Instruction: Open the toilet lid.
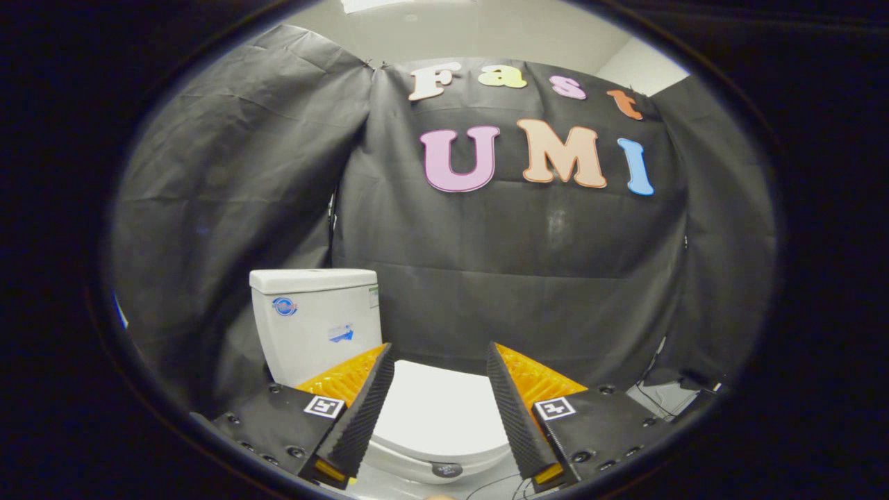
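Observation:
A white toilet stands against the black cloth wall, its tank (316,321) upright beyond my left finger. The white lid (437,410) lies flat and closed over the seat, seen between and below my two fingers. A small dark round badge (446,470) sits at the lid's front edge. My gripper (440,357) hovers above the lid, open wide, with nothing between its fingers and no contact with the lid.
Black cloth (528,278) hangs behind and to both sides of the toilet. A pale floor (663,399) with thin dark cables (653,396) shows beyond my right finger. More thin cables (496,484) run on the floor just in front of the toilet bowl.

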Demonstrator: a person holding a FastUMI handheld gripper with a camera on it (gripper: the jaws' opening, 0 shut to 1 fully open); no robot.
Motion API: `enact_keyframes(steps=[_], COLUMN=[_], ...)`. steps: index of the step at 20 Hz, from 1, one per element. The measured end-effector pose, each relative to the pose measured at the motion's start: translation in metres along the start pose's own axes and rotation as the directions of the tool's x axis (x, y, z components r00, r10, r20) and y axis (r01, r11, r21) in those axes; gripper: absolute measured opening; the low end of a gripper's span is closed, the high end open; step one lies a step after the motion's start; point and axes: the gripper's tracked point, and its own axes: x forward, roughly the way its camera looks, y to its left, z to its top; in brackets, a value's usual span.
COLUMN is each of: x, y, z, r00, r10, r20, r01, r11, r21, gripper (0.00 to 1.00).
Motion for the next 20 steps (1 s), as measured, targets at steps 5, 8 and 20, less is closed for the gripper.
enact_keyframes(steps=[5, 8, 20], x=[-0.0014, -0.0027, -0.0033], y=[-0.0023, -0.0038, -0.0054], z=[0.0039, 0.0055, 0.0048], r00=[1.000, 0.999, 0.999], r10=[-0.013, -0.023, -0.040], r20=[0.016, 0.027, 0.032], r01=[0.013, 0.023, 0.038], r11=[1.000, 1.000, 0.999], r21=[-0.003, 0.007, 0.033], gripper=[0.84, 0.84, 0.84])
